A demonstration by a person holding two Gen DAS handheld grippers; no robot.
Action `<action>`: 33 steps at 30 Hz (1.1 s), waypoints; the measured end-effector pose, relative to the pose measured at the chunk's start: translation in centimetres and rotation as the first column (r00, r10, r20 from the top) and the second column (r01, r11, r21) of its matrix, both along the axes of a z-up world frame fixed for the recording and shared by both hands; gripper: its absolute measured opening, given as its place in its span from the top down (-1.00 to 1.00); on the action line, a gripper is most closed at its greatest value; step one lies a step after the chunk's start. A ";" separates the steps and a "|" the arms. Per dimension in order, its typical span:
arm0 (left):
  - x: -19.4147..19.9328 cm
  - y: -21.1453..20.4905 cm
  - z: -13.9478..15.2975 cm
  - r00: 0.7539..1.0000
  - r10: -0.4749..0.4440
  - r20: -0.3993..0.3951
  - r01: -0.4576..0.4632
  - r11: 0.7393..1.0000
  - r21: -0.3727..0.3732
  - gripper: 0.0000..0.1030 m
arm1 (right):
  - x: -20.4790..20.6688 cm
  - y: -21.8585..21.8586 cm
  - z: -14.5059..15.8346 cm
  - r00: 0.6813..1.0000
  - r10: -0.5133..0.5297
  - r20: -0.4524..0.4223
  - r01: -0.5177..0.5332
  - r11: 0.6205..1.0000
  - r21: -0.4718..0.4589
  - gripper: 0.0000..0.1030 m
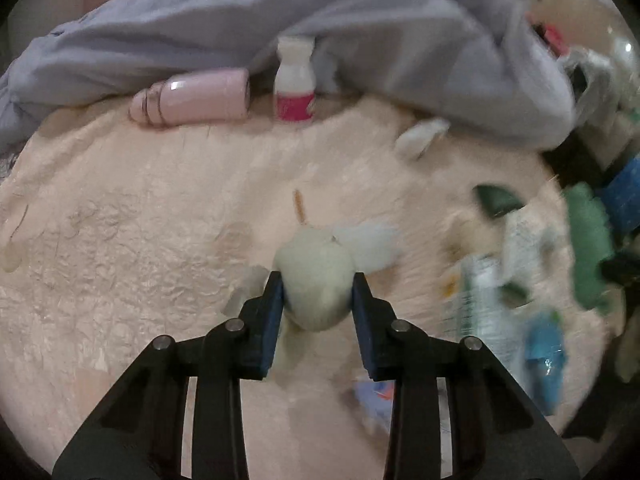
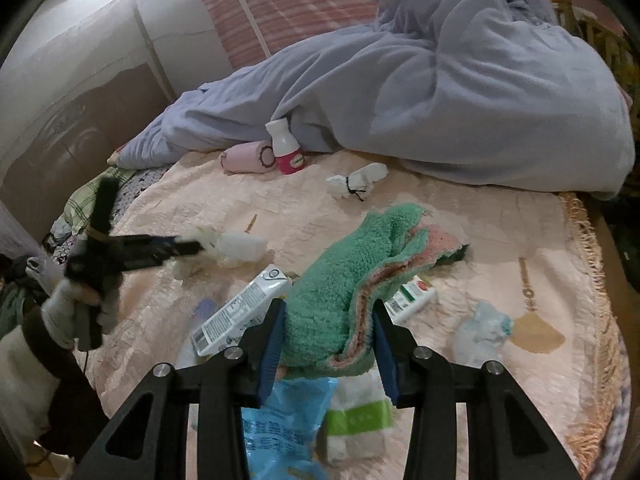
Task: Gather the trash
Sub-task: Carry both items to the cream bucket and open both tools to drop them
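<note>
Peach quilted bedspread (image 2: 500, 232), littered. Left gripper (image 1: 318, 292): clenched on a pale crumpled tissue wad (image 1: 316, 280), blue pads pressing both its sides, just above the bedspread. Right gripper (image 2: 328, 328): grasping a fluffy green-and-pink folded cloth (image 2: 352, 264), lifted over the mess. Beneath it: white printed carton (image 2: 240, 308), blue plastic wrapper (image 2: 284, 420), green-striped white packet (image 2: 360, 416). Toward the grey-lilac blanket (image 2: 440, 92): upright white bottle with magenta label (image 2: 286, 146), just beside a pink cylindrical flask (image 2: 246, 156) lying on its side; a tied white tissue bundle (image 2: 358, 180) nearby.
</note>
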State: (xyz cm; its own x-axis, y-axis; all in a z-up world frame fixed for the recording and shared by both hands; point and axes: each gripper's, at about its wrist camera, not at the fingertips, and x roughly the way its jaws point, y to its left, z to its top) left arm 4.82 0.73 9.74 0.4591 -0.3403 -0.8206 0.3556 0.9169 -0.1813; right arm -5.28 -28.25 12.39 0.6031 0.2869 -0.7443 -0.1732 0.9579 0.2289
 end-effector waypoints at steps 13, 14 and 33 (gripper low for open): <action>-10.3 -15.2 10.0 0.961 -0.254 0.113 0.269 0.951 -0.152 0.40 | -8.4 -8.4 3.1 0.990 -0.139 0.032 0.140 0.989 -0.053 0.22; -10.8 -16.9 10.3 0.953 -0.281 0.116 0.298 0.941 -0.161 0.40 | -9.4 -9.8 3.5 0.986 -0.161 0.036 0.163 0.985 -0.053 0.22; -21.1 -49.9 7.8 0.760 -0.647 0.058 0.620 0.696 -0.362 0.31 | -27.6 -36.9 2.1 0.719 -0.695 -0.002 0.682 0.706 -0.190 0.15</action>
